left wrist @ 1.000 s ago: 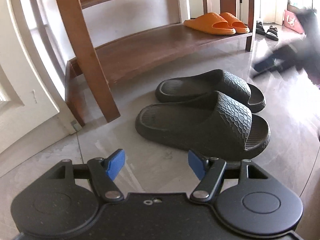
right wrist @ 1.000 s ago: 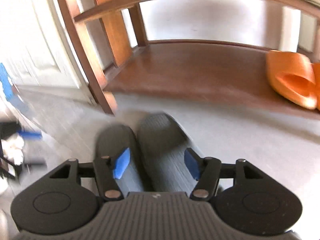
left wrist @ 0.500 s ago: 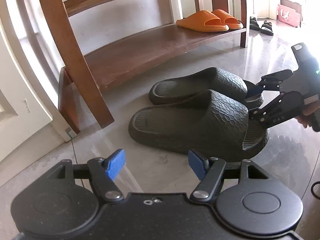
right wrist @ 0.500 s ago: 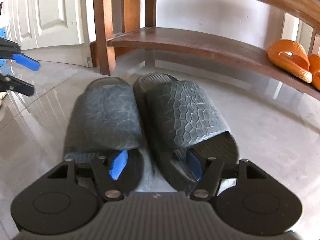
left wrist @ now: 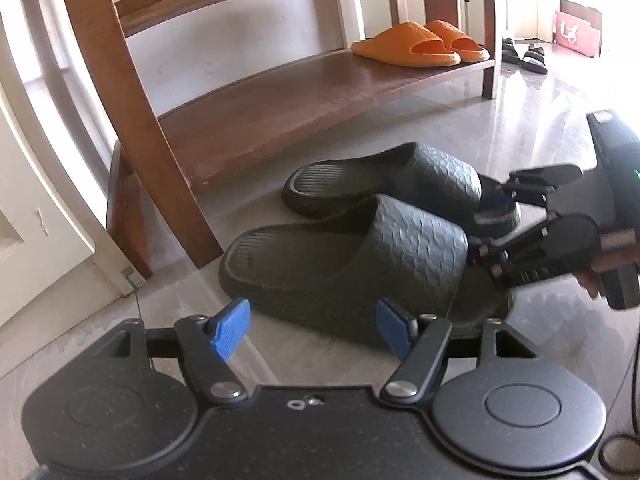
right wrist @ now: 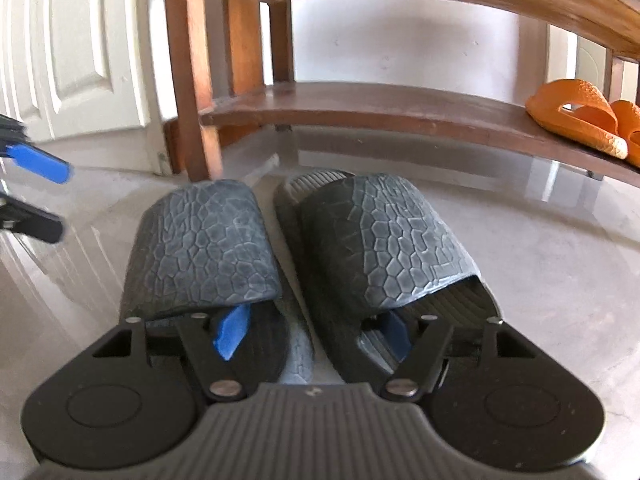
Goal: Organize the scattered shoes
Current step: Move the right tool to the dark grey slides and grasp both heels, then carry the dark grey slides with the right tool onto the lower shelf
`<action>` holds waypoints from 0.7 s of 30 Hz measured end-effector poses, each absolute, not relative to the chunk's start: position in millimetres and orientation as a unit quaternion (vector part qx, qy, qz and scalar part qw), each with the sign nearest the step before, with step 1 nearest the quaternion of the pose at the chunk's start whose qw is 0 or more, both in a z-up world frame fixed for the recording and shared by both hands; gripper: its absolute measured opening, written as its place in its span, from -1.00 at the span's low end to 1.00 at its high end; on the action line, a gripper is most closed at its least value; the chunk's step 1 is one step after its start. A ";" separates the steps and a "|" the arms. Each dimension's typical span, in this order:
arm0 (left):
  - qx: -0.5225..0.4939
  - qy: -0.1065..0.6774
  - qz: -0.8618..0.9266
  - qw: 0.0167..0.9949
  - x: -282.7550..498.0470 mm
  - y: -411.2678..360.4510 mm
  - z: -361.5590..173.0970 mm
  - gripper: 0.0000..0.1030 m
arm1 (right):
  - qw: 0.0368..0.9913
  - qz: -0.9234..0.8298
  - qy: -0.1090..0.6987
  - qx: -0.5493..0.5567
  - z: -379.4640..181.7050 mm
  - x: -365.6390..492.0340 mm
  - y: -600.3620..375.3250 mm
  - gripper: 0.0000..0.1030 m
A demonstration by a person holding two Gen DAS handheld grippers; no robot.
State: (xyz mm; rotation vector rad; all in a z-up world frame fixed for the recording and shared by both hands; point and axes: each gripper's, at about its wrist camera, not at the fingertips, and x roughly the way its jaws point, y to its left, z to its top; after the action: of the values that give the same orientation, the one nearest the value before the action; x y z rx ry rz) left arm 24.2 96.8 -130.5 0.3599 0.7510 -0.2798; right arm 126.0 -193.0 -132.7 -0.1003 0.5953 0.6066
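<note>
Two dark grey slides lie side by side on the floor in front of a wooden shoe rack (left wrist: 280,120). In the right wrist view my right gripper (right wrist: 312,330) is open, one blue finger inside the left slide (right wrist: 200,248) and the other inside the right slide (right wrist: 384,240), straddling their inner walls. In the left wrist view my left gripper (left wrist: 312,328) is open and empty, just short of the near slide (left wrist: 352,256); the far slide (left wrist: 392,176) lies behind it. The right gripper (left wrist: 500,220) shows there at the slides' open ends.
A pair of orange slides (left wrist: 416,44) sits on the rack's lower shelf, also in the right wrist view (right wrist: 580,116). A white door (right wrist: 80,52) stands left of the rack. More sandals (left wrist: 524,54) and a pink box (left wrist: 576,32) lie far behind.
My right gripper has swung round to the slides' open ends and pushed its fingers into both. My left gripper has moved closer to the near slide.
</note>
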 end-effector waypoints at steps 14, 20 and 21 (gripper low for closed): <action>0.172 0.374 -0.137 0.901 21.5 95.3 -138.6 0.35 | 0.917 0.279 0.281 0.038 -126.3 138.6 -201.0 -0.47; 0.166 0.371 -0.129 0.905 19.8 98.1 -134.7 0.35 | 0.910 0.282 0.293 0.083 -119.5 142.6 -210.4 -0.47; 0.165 0.370 -0.129 0.905 19.6 98.1 -133.8 0.35 | 0.912 0.281 0.289 0.083 -116.1 140.7 -212.4 -0.47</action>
State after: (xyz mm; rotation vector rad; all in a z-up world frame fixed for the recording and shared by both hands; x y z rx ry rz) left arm 19.6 98.1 -133.8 0.3417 0.7637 -0.2668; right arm 140.7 -212.4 -116.1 0.1701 0.5954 0.5787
